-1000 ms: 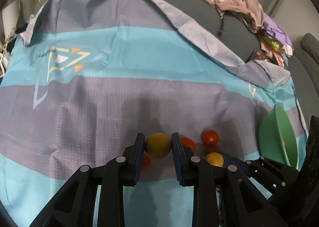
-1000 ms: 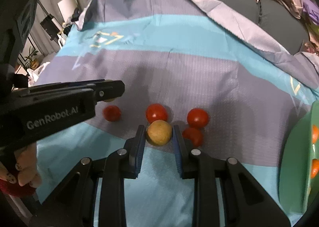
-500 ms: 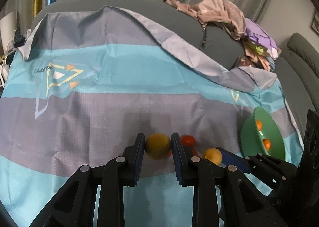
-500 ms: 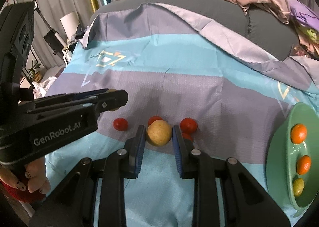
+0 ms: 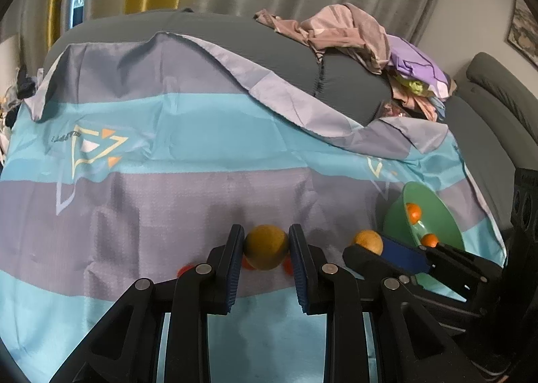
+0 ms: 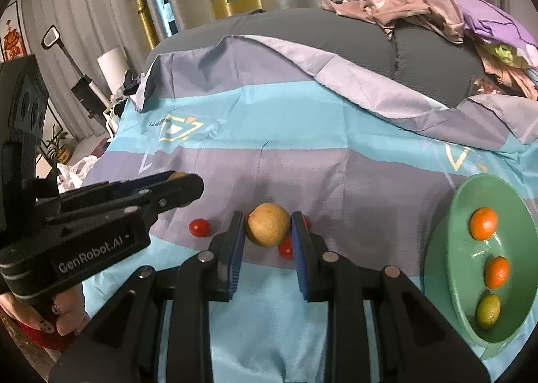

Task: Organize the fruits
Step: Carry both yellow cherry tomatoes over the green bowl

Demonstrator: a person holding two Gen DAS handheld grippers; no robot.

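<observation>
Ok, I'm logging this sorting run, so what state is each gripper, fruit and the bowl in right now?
Left gripper: shut on a yellow fruit, lifted off the cloth.
Right gripper: shut on a tan fruit, also lifted.
Green bowl: tilted, holding two oranges and a yellow-green fruit.
Red tomatoes: loose on the striped cloth.

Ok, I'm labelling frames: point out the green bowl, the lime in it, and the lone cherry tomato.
green bowl [image 6: 440, 248]: right wrist view, left rim.
lime [image 6: 488, 310]: right wrist view, centre.
cherry tomato [image 6: 199, 227]: right wrist view, centre.
</observation>
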